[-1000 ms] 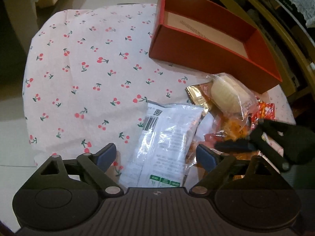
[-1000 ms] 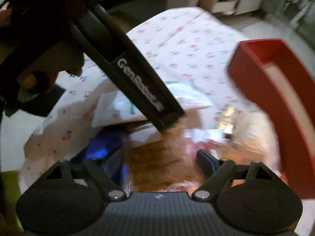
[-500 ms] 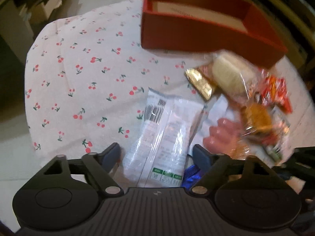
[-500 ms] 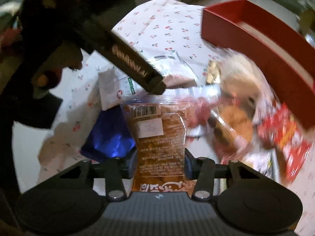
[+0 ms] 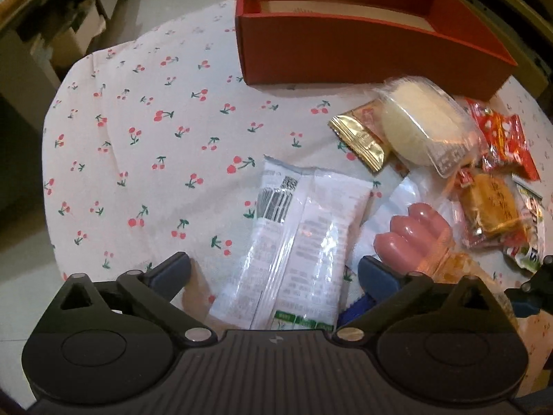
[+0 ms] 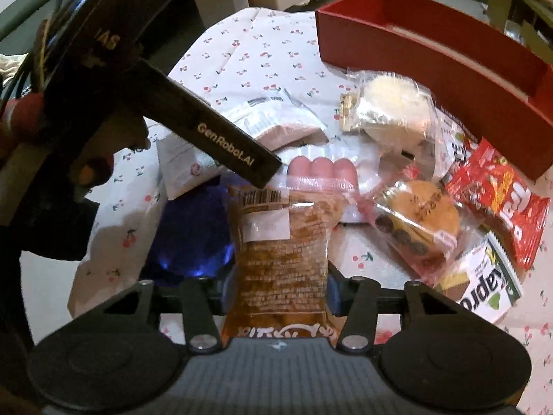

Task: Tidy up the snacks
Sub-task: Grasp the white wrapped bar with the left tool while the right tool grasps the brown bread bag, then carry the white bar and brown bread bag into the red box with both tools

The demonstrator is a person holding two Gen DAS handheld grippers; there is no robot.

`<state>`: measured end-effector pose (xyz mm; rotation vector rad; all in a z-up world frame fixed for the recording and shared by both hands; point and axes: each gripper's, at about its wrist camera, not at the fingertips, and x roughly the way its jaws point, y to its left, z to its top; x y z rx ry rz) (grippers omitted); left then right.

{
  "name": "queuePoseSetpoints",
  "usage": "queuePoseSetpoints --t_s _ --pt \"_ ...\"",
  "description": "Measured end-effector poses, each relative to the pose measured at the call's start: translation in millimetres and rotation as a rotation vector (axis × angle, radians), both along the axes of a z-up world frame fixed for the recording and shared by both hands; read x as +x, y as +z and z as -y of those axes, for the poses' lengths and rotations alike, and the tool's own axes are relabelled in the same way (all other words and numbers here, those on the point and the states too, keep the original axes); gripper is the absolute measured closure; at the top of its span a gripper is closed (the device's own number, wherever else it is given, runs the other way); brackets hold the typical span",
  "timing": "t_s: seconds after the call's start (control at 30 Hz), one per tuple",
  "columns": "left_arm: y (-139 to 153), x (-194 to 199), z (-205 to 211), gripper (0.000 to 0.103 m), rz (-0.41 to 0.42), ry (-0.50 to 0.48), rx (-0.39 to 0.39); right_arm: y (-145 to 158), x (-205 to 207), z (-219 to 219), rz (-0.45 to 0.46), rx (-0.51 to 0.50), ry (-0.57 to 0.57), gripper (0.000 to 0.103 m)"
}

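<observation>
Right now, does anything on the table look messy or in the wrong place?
Yes. The snacks lie in a jumbled heap on the cloth, some overlapping, while the red box beside them looks empty. Nothing looks torn or spilled.

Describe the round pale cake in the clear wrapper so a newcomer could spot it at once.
Start at the long red box at the far side of the cherry-print tablecloth. Just in front of its near wall, at the top of the snack pile, lies the round pale cake, partly over a gold-edged packet. It is the only cream-white, dome-shaped snack; its neighbours are red, orange or flat.
</observation>
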<state>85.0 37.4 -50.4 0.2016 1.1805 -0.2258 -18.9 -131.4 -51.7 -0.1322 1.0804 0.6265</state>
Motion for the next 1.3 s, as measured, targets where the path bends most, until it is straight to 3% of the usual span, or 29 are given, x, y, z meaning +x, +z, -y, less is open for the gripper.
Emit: queuePoseSetpoints --t_s 0.07,0.13,0.17,0.2,0.3,0.4,0.6,0.87,1.3 --pt "0.8 -2.1 3.4 0.002 0.017 -0.01 0.019 -1.3 4.7 3.3 -0.033 0.046 -0.007 0.035" --pt "4.9 -4.3 6.4 0.014 0.017 -0.026 0.0 -2.5 9.6 9.0 -0.07 0.097 -0.04 0.03" --pt "7.9 -5.7 7.0 0.024 0.014 -0.026 -0.019 -2.3 10.8 9.8 -0.077 0.098 -0.054 0.033" --pt "10.8 -8.1 9.4 0.036 0.026 -0.031 -0.008 -0.2 10.9 9.9 -0.065 0.074 -0.066 0.048" --pt "14.0 -14.8 16.1 0.046 0.033 -0.038 0.002 2.6 7.0 9.2 -0.052 0.037 -0.071 0.062" --pt "16.3 -20.1 21.0 0.053 0.047 -0.044 0.025 6.8 -2.3 4.2 -0.008 -0.014 -0.06 0.065" --pt "24.5 -23.4 15.1 0.057 0.051 -0.01 -0.01 16.0 -12.0 16.1 0.001 0.041 -0.119 0.074" --pt "29.8 -26.0 10.3 0.059 0.055 0.021 -0.042 18.2 -12.2 25.4 0.007 0.046 -0.159 0.075" --pt "47.5 -30.8 8.3 0.059 0.08 0.03 -0.139 40.3 -9.4 48.2 0.067 0.162 -0.25 0.075"
